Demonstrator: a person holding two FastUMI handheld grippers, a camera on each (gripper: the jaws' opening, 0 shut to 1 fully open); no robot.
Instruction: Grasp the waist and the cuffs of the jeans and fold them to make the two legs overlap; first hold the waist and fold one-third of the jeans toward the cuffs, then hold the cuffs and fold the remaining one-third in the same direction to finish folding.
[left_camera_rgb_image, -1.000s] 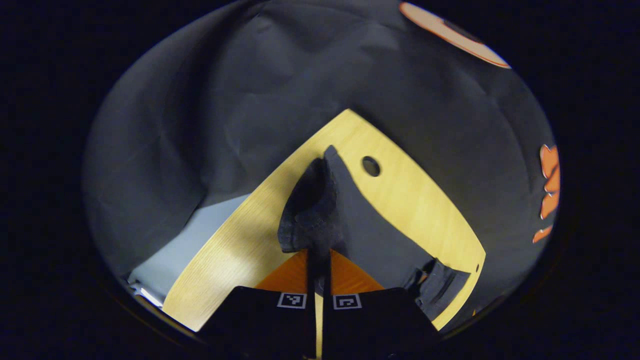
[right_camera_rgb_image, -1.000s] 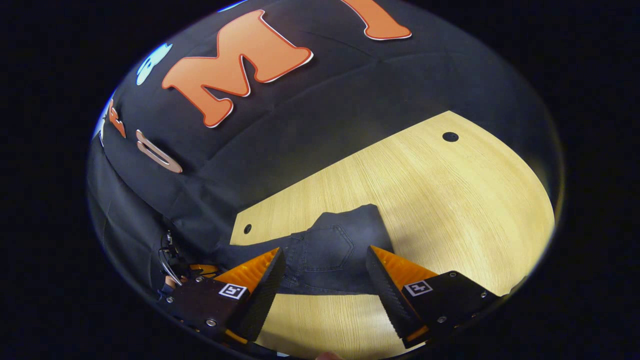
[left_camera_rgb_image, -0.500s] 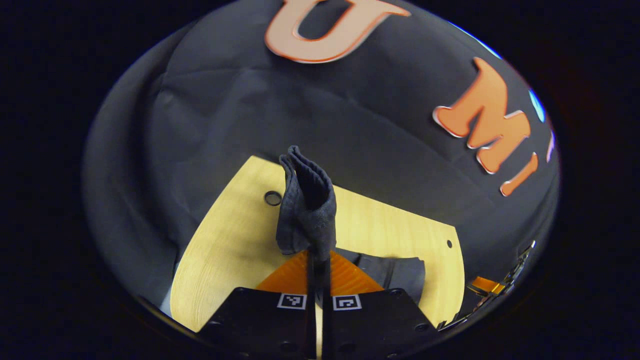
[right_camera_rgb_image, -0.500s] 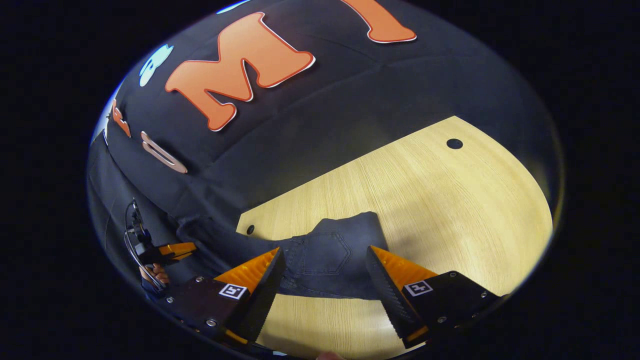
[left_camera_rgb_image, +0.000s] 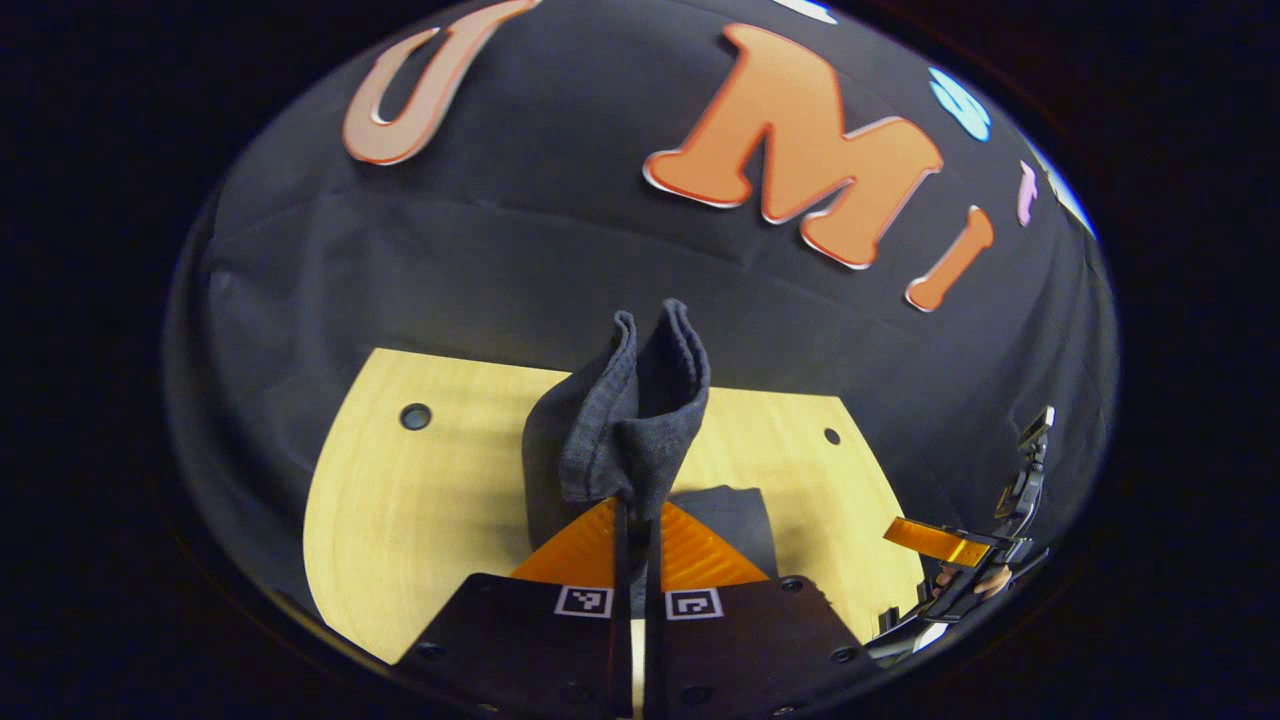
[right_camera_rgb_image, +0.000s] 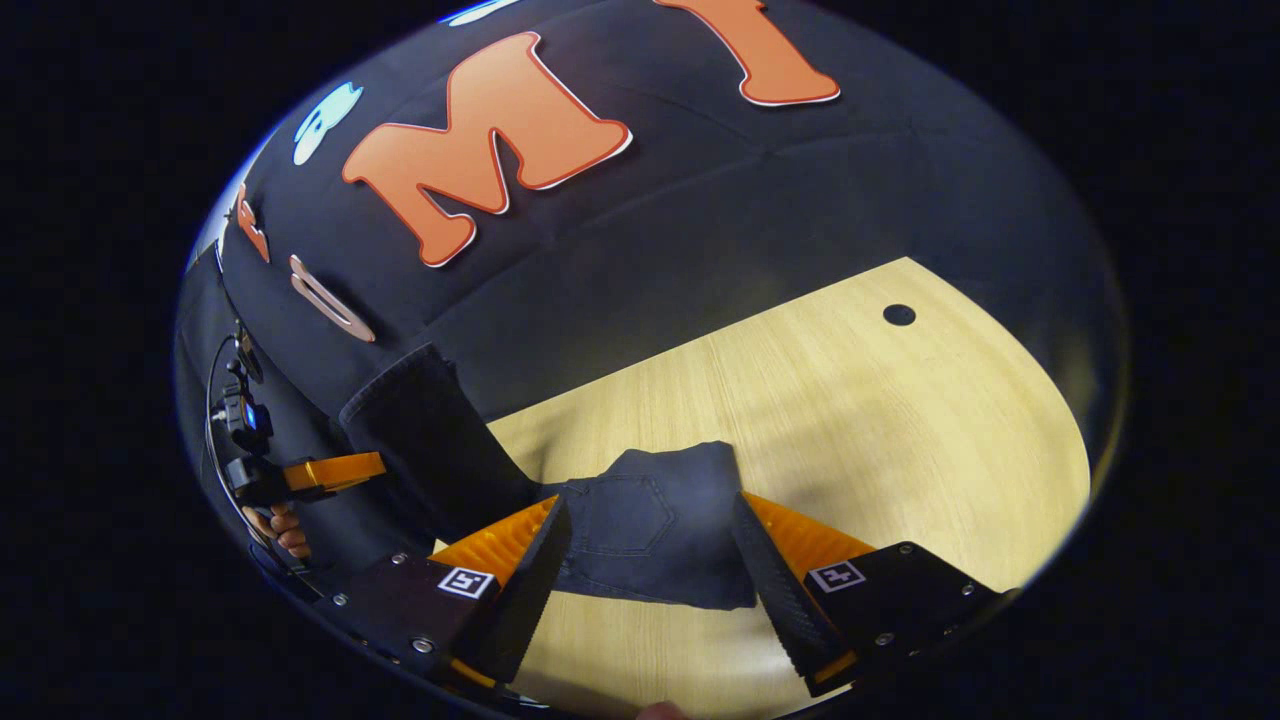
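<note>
Cuffs (left_camera_rgb_image: 630, 420) of jeans (right_camera_rgb_image: 650, 525) are clamped in left gripper (left_camera_rgb_image: 632, 520) and lifted off surface (right_camera_rgb_image: 850, 400) for folding, while right gripper (right_camera_rgb_image: 650, 560) is held apart above the waist

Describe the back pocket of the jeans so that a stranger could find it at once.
Start from the light wooden table before the black cloth wall. On it lie the dark jeans, partly folded, between the open jaws of the right gripper. The back pocket is the stitched five-sided patch on the flat part, unlike the plain leg that rises to the left.
</note>
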